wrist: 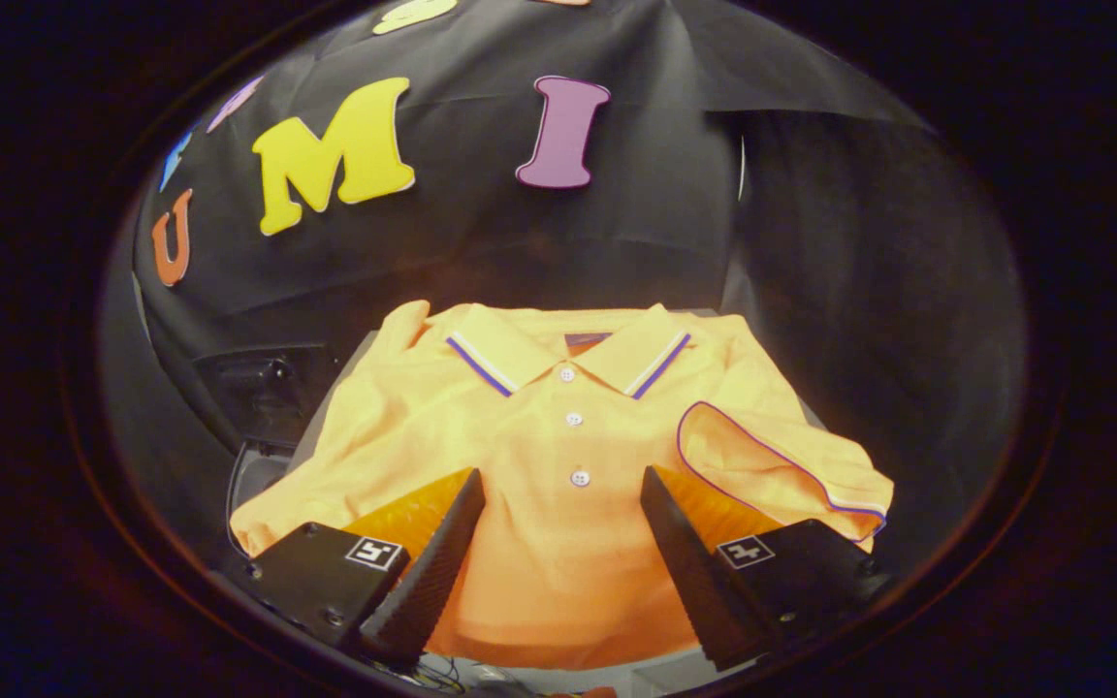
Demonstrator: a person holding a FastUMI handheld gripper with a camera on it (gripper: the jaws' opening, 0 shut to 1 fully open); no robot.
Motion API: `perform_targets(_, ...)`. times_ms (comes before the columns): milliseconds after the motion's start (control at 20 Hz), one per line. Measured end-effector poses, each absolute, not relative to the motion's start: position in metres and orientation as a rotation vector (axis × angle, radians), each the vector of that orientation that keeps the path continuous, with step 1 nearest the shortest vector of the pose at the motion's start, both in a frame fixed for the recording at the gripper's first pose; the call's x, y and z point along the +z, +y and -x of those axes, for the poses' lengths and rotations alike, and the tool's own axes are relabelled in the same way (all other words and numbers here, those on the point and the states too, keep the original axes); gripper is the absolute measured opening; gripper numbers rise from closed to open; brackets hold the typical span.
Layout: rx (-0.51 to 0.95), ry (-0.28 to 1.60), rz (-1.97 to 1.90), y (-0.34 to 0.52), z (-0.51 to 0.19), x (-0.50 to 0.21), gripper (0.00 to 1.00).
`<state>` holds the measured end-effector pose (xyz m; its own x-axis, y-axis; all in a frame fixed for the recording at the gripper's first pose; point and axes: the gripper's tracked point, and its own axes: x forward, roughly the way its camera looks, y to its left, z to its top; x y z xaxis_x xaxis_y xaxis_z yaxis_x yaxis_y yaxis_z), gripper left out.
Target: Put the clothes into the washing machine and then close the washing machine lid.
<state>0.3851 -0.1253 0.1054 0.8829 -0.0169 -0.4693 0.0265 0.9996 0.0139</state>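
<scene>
An orange polo shirt (558,446) lies spread flat, collar away from me, with white buttons down its front and purple-and-white trim on the collar and sleeve. Its right sleeve (781,465) is folded over on top. My gripper (563,485) hovers over the lower front of the shirt, open, with the button placket showing in the wide gap between the two fingers. Neither finger presses on the cloth.
The shirt rests on a grey surface (326,407) whose edge shows beside the left sleeve. A dark boxy object (263,388) sits just left of that surface. Black cloth walls stand behind and to the right.
</scene>
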Motion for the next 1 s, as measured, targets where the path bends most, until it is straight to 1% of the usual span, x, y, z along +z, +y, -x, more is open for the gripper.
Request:
perform_targets(100,-0.012,0.502,-0.003,-0.124,-0.386,0.105,1.0)
perform_targets(250,-0.007,0.587,-0.029,-0.122,-0.386,0.105,1.0)
perform_targets(300,0.005,0.612,-0.018,-0.121,-0.384,0.105,0.98)
perform_targets(500,0.007,0.617,-0.054,-0.117,-0.389,0.109,0.29)
perform_targets(600,-0.004,0.654,-0.108,-0.117,-0.388,0.109,0.17)
perform_targets(700,0.008,0.683,-0.133,-0.117,-0.389,0.111,0.13)
perform_targets(850,0.017,0.669,-0.158,-0.118,-0.389,0.113,0.12)
perform_targets(1000,-0.005,0.669,-0.202,-0.117,-0.389,0.114,0.12)
